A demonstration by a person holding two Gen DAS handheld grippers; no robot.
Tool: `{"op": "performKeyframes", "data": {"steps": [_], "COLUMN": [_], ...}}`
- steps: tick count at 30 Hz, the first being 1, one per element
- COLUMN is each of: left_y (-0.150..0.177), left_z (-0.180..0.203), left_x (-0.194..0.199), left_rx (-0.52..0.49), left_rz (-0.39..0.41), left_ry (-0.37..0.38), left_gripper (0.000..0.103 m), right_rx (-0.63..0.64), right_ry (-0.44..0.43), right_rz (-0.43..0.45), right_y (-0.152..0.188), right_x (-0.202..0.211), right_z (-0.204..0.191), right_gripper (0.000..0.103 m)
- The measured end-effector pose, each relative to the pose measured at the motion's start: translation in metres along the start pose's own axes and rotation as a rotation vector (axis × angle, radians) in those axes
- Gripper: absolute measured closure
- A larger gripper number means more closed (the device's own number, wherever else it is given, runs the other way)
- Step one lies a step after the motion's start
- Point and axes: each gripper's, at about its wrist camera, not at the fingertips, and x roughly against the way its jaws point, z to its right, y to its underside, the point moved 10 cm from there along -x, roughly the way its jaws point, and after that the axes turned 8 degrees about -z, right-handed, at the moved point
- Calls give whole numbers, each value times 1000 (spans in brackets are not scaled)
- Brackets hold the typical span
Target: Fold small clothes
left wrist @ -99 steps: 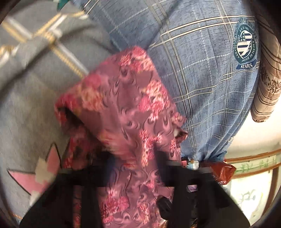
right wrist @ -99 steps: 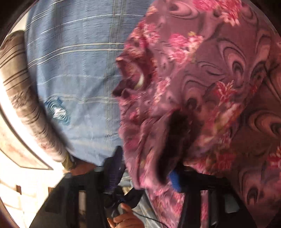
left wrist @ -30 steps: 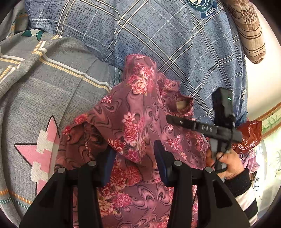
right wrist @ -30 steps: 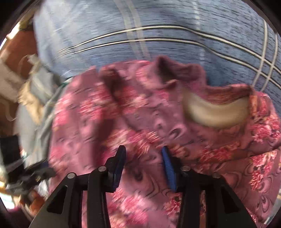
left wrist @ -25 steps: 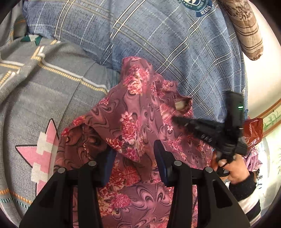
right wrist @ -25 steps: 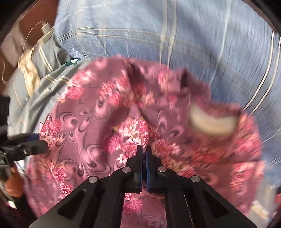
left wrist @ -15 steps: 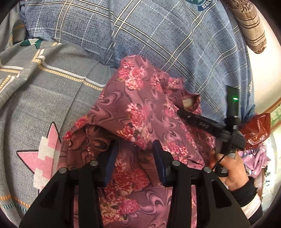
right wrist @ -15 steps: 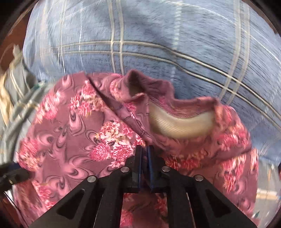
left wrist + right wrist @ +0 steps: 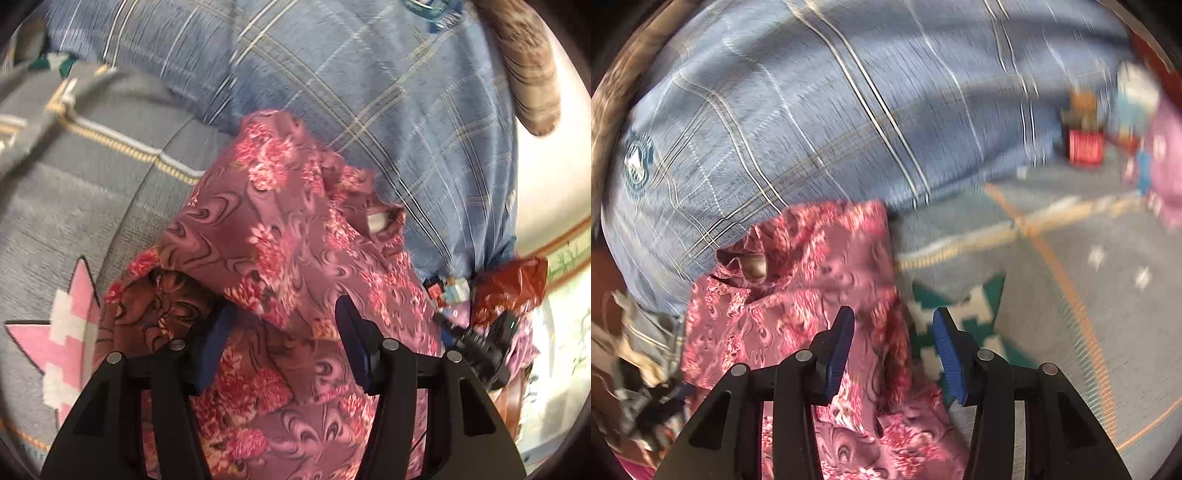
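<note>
A small purple garment with pink flowers (image 9: 288,236) lies rumpled on a grey patterned bedspread (image 9: 74,206), its collar with a pale label (image 9: 376,221) toward a blue plaid pillow. My left gripper (image 9: 282,332) is open, its jaws wide apart over a folded-over flap of the garment. My right gripper (image 9: 894,339) is open too, low over the garment's right edge (image 9: 879,302), with cloth between its jaws. The right gripper also shows in the left wrist view (image 9: 476,343) at the garment's right side.
A large blue plaid pillow (image 9: 351,92) lies behind the garment, also in the right wrist view (image 9: 812,110). A brown striped cloth (image 9: 532,74) hangs at upper right. A red bag (image 9: 506,291) and small boxes (image 9: 1086,146) sit beside the pillow.
My right gripper opened and swung from the collar to the garment's right edge. My left gripper's jaws spread wider. The garment has settled lower on the bedspread.
</note>
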Motion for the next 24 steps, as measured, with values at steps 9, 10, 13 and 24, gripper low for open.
{"op": "performKeyframes", "data": {"steps": [9, 10, 13, 24], "left_y": [-19, -17, -7, 16], "left_z": [-8, -7, -3, -32], "left_x": [6, 16, 47, 54], "left_rx": [174, 182, 188, 246], "left_rz": [-16, 10, 101, 4], "left_ry": [15, 21, 33, -26], "left_gripper": [101, 101, 101, 99], "right_rx": [220, 214, 208, -4], "right_ry": [99, 69, -41, 38], "right_rz": [171, 191, 272, 123], "right_y": [-15, -20, -33, -14], "right_x": [12, 22, 54, -17], "right_z": [-47, -52, -68, 9], "right_gripper": [97, 97, 98, 100]}}
